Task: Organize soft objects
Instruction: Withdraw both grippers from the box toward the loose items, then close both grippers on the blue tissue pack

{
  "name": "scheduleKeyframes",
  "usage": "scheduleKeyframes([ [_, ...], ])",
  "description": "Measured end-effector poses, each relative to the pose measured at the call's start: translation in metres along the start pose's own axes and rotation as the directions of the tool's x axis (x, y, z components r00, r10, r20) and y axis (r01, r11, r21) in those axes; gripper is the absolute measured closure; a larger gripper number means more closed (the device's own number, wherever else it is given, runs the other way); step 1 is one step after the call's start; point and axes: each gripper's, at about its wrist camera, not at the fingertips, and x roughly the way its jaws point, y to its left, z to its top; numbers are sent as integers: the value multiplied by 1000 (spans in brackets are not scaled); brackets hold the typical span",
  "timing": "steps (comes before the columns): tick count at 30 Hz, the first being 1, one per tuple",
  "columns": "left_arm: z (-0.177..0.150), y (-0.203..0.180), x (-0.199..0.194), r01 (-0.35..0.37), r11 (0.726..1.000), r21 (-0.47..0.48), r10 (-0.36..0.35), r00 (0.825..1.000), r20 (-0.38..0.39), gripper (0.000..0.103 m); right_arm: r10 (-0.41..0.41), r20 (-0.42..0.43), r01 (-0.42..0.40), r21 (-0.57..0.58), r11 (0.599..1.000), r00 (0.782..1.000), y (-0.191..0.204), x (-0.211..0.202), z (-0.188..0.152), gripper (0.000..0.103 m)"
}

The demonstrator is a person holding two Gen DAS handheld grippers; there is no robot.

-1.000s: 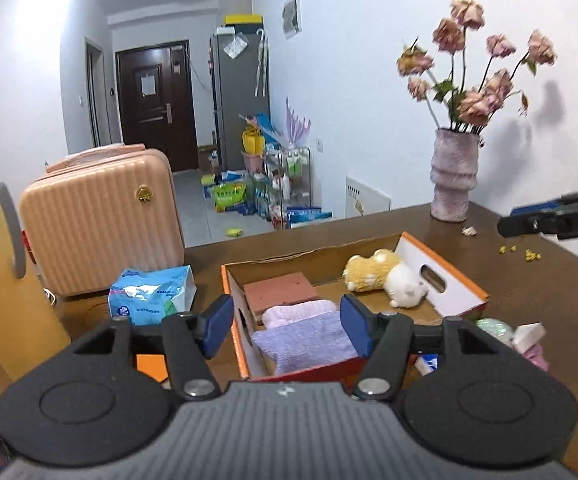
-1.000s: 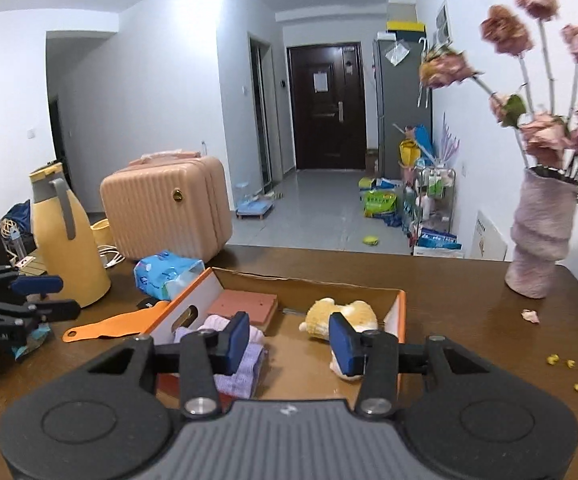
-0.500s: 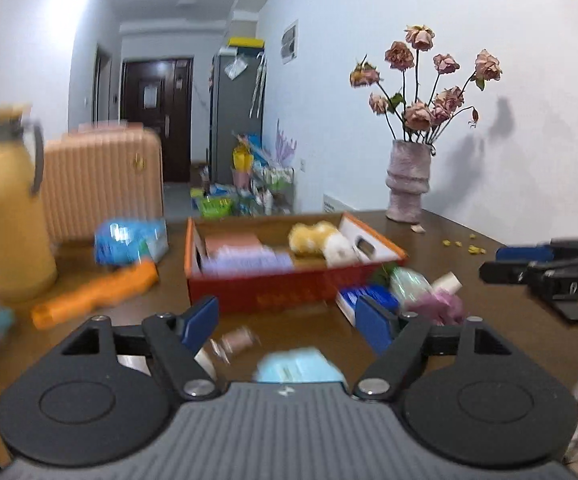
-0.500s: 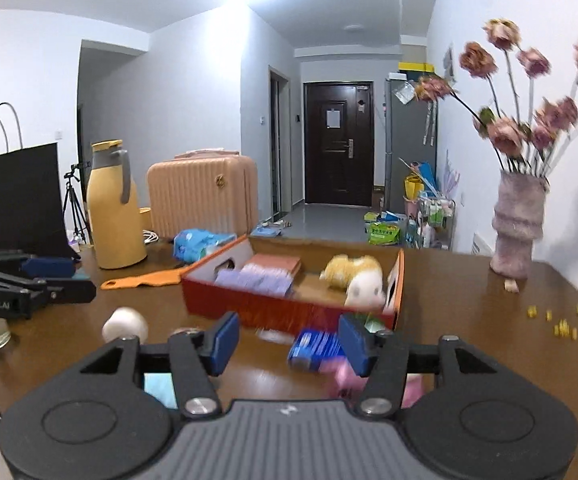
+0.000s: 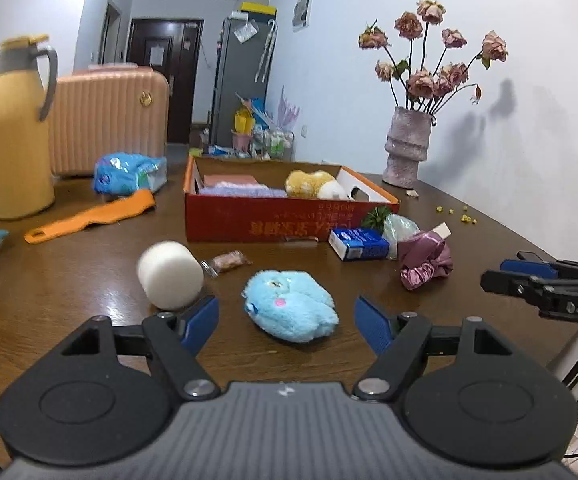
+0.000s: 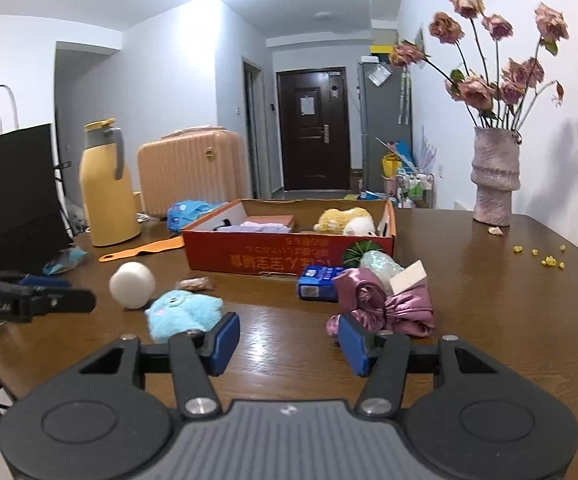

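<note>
The left gripper (image 5: pixel 287 322) hangs above the wooden table (image 5: pixel 69 304) with its blue pads spread wide and nothing between them; the blue plush toy (image 5: pixel 291 306) lies on the table just ahead of the gap. The right gripper (image 6: pixel 287 338) is likewise spread apart and empty, its right pad close in front of the pink satin scrunchie (image 6: pixel 385 304).

Taking the red cardboard box (image 5: pixel 289 220) as the landmark: the blue plush sits in front of it, nearer the grippers, with a white foam cylinder (image 5: pixel 169 274) to the plush's left and a small wrapped snack (image 5: pixel 229 261) between that cylinder and the box. At the box's front right corner lie a blue and white packet (image 5: pixel 357 243), a clear bag with something green (image 5: pixel 395 224), and the scrunchie in front of those. Inside the box lie a yellow and white plush (image 5: pixel 317 184) at the right end and folded lilac cloth (image 5: pixel 241 191) towards the left. Left of the box rest an orange strip (image 5: pixel 93 216), a blue tissue pack (image 5: pixel 129 172) and a yellow thermos (image 5: pixel 17 128). Beyond its right end stands a vase of dried roses (image 5: pixel 409 148).
</note>
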Motion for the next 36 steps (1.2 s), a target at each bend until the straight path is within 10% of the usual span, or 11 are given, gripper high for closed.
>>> scheduleKeyframes([
  [8,30,-22,67,116,993,-27,-117,992,-54,43,-40,33,37,91,995,999,-44,42,34,75],
  [14,62,-40,152,93,993,-76,-100,990,-102,54,164,-30,-159,127,979,986,-40,105,43,79],
  [19,80,-46,216,81,989,-122,-102,980,-170,55,-50,-113,59,78,995,992,-44,161,31,81],
  [23,82,-46,250,66,983,-171,-102,972,-210,55,-12,-101,33,207,978,995,-74,178,37,79],
  [30,78,-32,283,100,949,-301,-185,945,-270,78,40,-152,4,282,960,987,-91,218,35,80],
  [36,84,-43,239,125,962,-243,-179,960,-215,79,96,-142,-45,330,943,985,-92,204,40,77],
])
